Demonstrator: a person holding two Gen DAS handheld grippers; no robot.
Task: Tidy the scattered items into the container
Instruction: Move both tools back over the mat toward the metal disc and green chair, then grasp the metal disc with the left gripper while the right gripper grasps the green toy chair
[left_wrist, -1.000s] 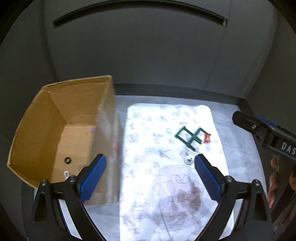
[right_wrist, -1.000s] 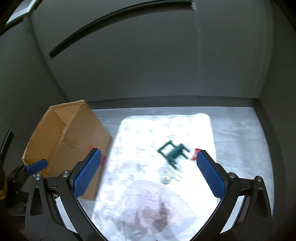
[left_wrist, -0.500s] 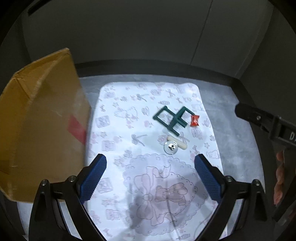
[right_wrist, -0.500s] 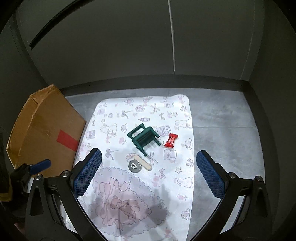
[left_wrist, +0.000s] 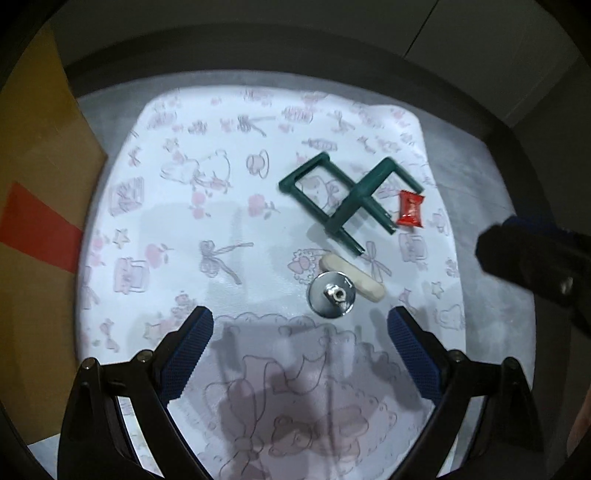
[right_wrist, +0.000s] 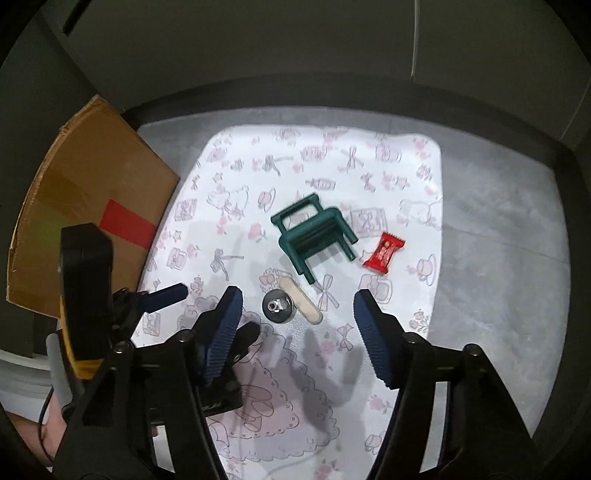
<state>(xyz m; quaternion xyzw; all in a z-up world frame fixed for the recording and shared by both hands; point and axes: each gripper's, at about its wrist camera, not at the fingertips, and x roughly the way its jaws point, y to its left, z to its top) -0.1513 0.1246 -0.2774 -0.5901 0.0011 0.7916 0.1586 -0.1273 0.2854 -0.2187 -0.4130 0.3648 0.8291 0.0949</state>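
Observation:
On the white patterned mat (left_wrist: 177, 229) lie a green toy chair (left_wrist: 351, 195) on its side, a red candy wrapper (left_wrist: 410, 208), a cream oblong piece (left_wrist: 354, 275) and a shiny metal disc (left_wrist: 332, 294). My left gripper (left_wrist: 299, 334) hovers just short of the disc, its jaws closing with nothing between them. My right gripper (right_wrist: 299, 328) hangs above the disc (right_wrist: 277, 305) and the cream piece (right_wrist: 300, 301), its jaws also closing on nothing. The chair (right_wrist: 314, 236) and the wrapper (right_wrist: 384, 253) lie beyond it. The cardboard box (right_wrist: 92, 199) stands left of the mat.
The mat (right_wrist: 388, 166) lies on a grey floor (right_wrist: 498, 240) bounded by a dark raised border and grey walls. One of the left gripper's fingers (right_wrist: 166, 297) sits close beside the right gripper. One of the right gripper's fingers (left_wrist: 532, 254) shows at the right edge.
Both grippers have come down and tilted toward the mat, so the items look larger. The box has slid to the left edge. The right jaws have narrowed clearly, the left ones slightly.

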